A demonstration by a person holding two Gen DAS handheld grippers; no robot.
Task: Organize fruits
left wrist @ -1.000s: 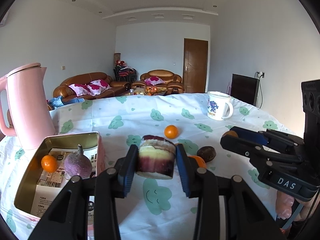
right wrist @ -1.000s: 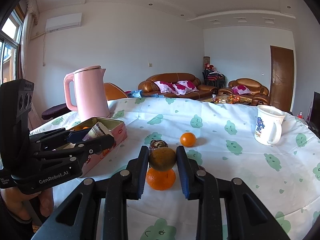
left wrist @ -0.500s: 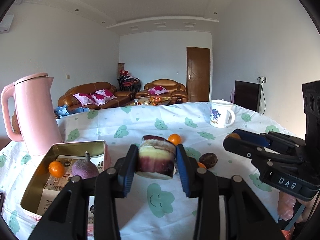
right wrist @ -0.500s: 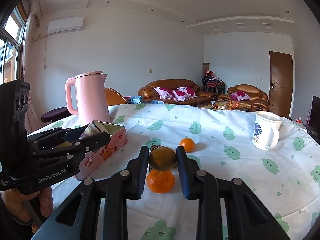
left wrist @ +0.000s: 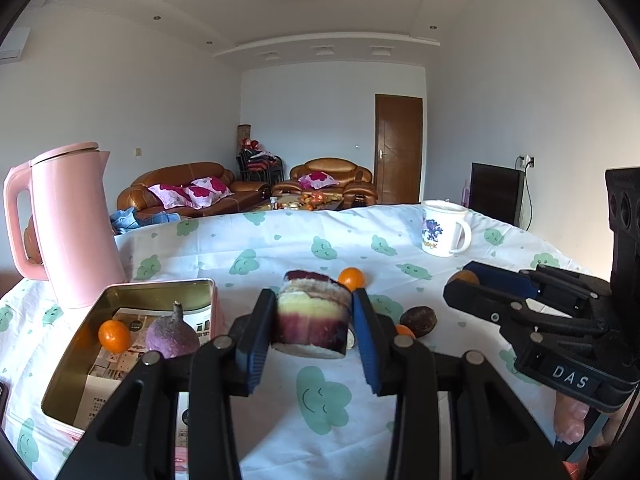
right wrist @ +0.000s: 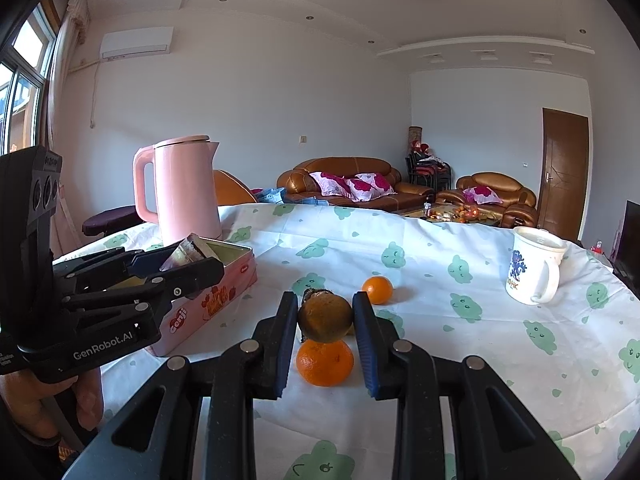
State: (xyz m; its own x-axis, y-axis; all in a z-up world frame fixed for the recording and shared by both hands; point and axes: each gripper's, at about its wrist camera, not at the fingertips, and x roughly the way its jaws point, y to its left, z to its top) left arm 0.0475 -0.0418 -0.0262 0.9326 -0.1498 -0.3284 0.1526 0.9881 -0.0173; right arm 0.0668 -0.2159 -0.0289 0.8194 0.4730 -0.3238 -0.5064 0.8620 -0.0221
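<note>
1. The counter (right wrist: 440,248) was covered with a white cloth printed with green clouds.
2. A pink kettle (left wrist: 68,224) stood upright at the far left of the counter, just behind the tin.
3. A pink tin (left wrist: 80,364) with a gold interior sat open on the left side of the counter. It held a printed leaflet, a small orange (left wrist: 114,335) and a round purple fruit (left wrist: 172,338) with a stem; the two fruits lay close together, and contact between them could not be determined.
4. A white mug (right wrist: 534,272) with a blue print stood upright at the far right of the counter, well apart from the fruit.
5. The left tool (left wrist: 314,330) was raised above the counter just right of the tin, its two fingers closed against the sides of a cut purple-and-yellow fruit piece (left wrist: 312,320).
6. The right tool (right wrist: 325,320) was raised above the counter, its fingers closed on a dull brown-green round fruit (right wrist: 325,318).
7. A bright orange (right wrist: 325,362) rested on the cloth directly below the right tool.
8. A smaller orange (right wrist: 377,290) lay farther back on the cloth, apart from the others.
9. A dark brown fruit (left wrist: 419,321) lay on the cloth between the two tools.
</note>
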